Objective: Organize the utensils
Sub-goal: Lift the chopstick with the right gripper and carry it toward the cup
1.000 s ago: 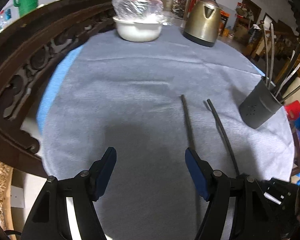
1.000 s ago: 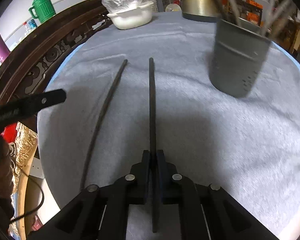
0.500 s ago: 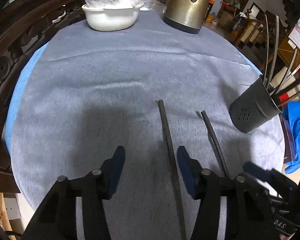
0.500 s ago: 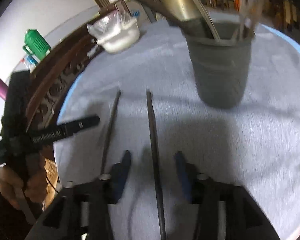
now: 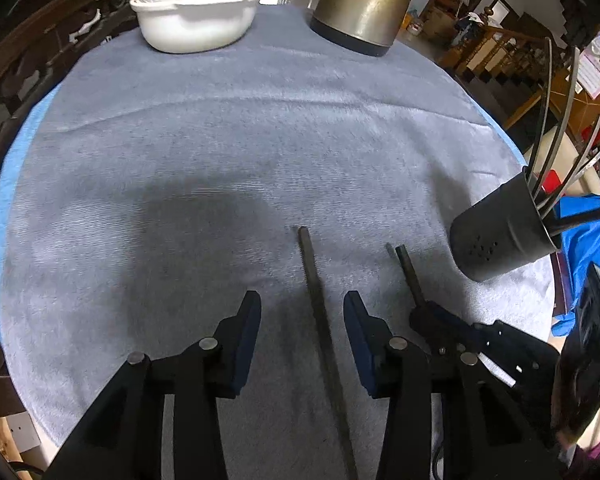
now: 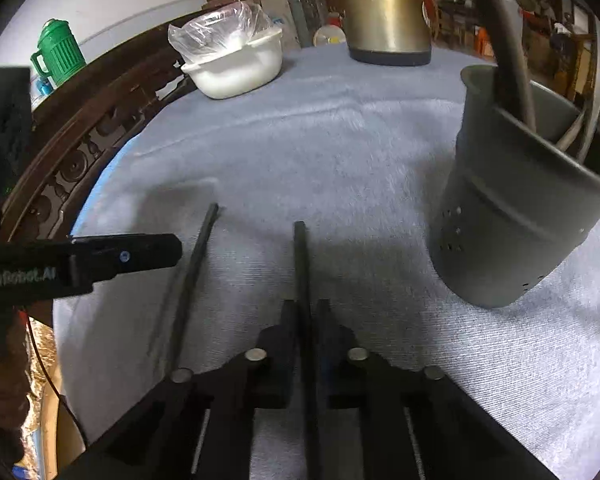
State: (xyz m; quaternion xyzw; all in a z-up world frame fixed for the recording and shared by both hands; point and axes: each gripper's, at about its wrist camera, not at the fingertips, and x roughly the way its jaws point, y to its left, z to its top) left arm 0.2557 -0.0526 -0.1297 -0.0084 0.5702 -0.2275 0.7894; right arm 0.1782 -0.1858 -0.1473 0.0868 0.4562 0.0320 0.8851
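Note:
Two dark chopsticks lie side by side on the grey cloth point(image 5: 220, 140). My left gripper point(image 5: 300, 300) straddles the left chopstick point(image 5: 310, 264); its jaws are closing and the blue pads stand clear of the stick. My right gripper point(image 6: 306, 308) is shut on the right chopstick point(image 6: 300, 256), whose tip points forward over the cloth. In the left wrist view the right gripper point(image 5: 424, 312) shows clamped on that chopstick point(image 5: 410, 276). A dark perforated utensil holder point(image 6: 512, 232) with several utensils stands to the right, and the left wrist view also has the holder point(image 5: 500, 236).
A white bowl point(image 5: 196, 20) under a plastic bag and a brass-coloured kettle point(image 5: 364, 4) stand at the table's far edge. A carved dark wooden rail point(image 6: 80, 152) curves along the left side, with a green jug point(image 6: 58, 54) behind it. Blue fabric point(image 5: 588, 232) hangs past the right edge.
My left gripper moved over the left chopstick and narrowed its jaws around it. My right gripper opened, then shut again on the right chopstick, nearer the holder.

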